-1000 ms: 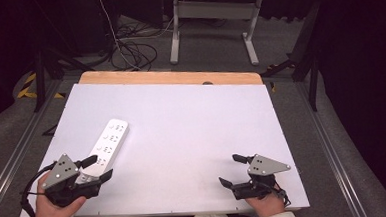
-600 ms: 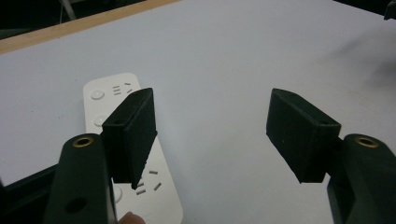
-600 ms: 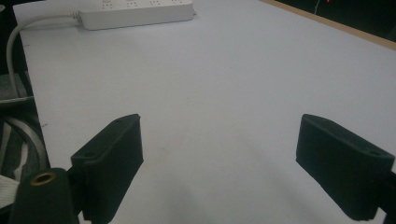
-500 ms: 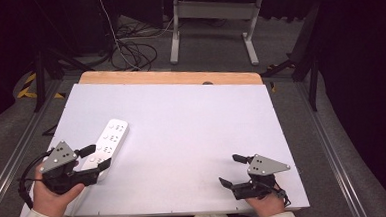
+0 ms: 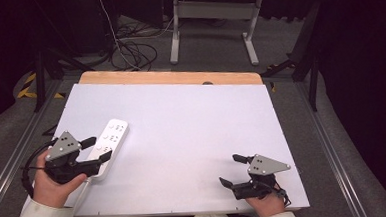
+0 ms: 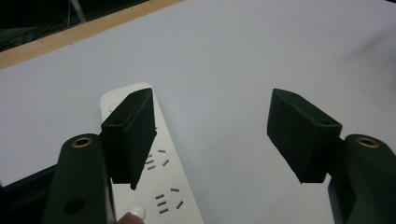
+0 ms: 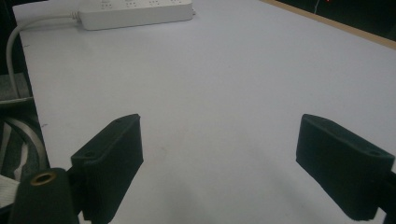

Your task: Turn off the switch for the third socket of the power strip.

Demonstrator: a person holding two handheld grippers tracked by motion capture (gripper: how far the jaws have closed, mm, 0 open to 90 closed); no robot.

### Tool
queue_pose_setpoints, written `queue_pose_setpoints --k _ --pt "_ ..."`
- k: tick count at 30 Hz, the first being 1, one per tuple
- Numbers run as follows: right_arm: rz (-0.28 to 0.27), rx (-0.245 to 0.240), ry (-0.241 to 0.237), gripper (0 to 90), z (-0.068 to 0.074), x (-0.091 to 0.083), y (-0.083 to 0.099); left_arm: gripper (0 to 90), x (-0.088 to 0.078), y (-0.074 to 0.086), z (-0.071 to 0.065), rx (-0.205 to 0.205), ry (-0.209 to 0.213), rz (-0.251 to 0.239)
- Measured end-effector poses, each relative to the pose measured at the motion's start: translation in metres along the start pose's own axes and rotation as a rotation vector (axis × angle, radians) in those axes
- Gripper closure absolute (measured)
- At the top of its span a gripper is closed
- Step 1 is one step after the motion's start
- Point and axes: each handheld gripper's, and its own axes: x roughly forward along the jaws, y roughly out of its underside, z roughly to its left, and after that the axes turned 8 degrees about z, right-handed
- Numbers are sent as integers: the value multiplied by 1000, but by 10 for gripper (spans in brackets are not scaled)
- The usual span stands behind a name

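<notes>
Now the left claw [image 5: 94, 149] is lying farther up and to the left than a second ago, its jaws spread and bracketing the near end of the long white plastic power strip [image 5: 109, 144] on the white tabletop [image 5: 192, 133]. In the left gripper view one jaw is hanging over the strip's sockets. The right claw [image 5: 230, 169] is resting unchanged near the front edge, jaws spread on nothing. Likely, a grab at the strip is coming.

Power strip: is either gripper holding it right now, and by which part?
Nothing is held. The left gripper is open over the near end of the power strip, its fingers not closed on it. The right gripper is open over bare table.
</notes>
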Motion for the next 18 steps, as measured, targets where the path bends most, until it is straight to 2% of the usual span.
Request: queue_pose_setpoints --k 5,11,18 --pt "3 2 0 149 0 0 0 339 4 -4 4 -5 -10 9" --pt "2 2 -2 149 0 0 0 364 13 -10 9 -16 4 31" --pt "3 2 -2 149 0 0 0 411 18 -12 13 5 -7 57"
